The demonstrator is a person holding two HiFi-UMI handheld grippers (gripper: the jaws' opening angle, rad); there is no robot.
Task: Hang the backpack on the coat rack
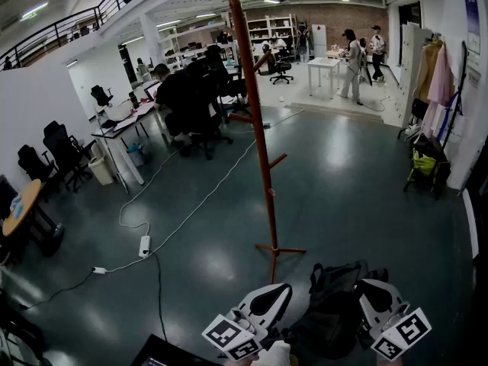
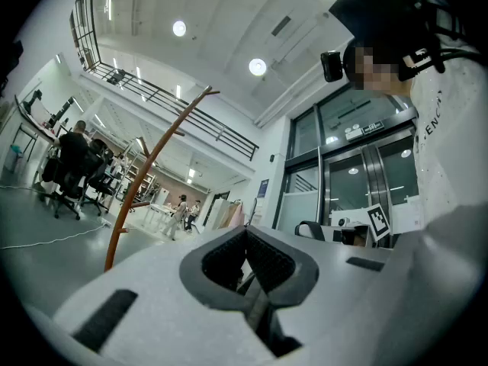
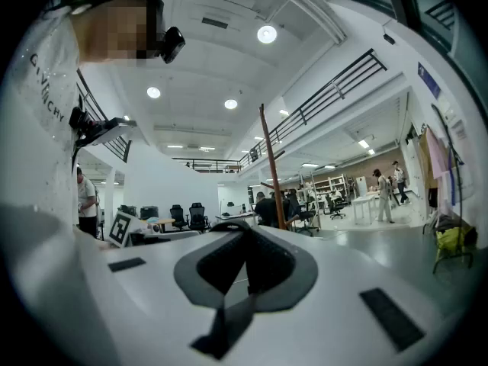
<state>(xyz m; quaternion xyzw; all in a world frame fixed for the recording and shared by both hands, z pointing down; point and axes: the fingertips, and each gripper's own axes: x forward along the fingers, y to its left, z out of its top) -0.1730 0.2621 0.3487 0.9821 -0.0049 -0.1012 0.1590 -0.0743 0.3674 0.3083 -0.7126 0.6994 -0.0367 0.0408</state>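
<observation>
The red-brown coat rack [image 1: 261,151] stands on the grey floor straight ahead, its base just beyond my grippers. A black backpack [image 1: 335,315] hangs low between them. My left gripper [image 1: 276,292] sits at the backpack's left and my right gripper [image 1: 370,288] at its right. In the left gripper view the left gripper [image 2: 245,233] is shut with a black strap [image 2: 263,319] pinched in it, and the coat rack [image 2: 152,166] shows to its left. In the right gripper view the right gripper [image 3: 242,229] is shut on another black strap [image 3: 229,322], with the coat rack [image 3: 271,166] rising behind.
A white power strip [image 1: 145,246] and cables cross the floor to the left. Desks with seated people [image 1: 183,97] stand at the back left. Hanging clothes [image 1: 438,75] and a yellow-green bag [image 1: 425,162] are at the right wall. Two people [image 1: 354,63] stand far back.
</observation>
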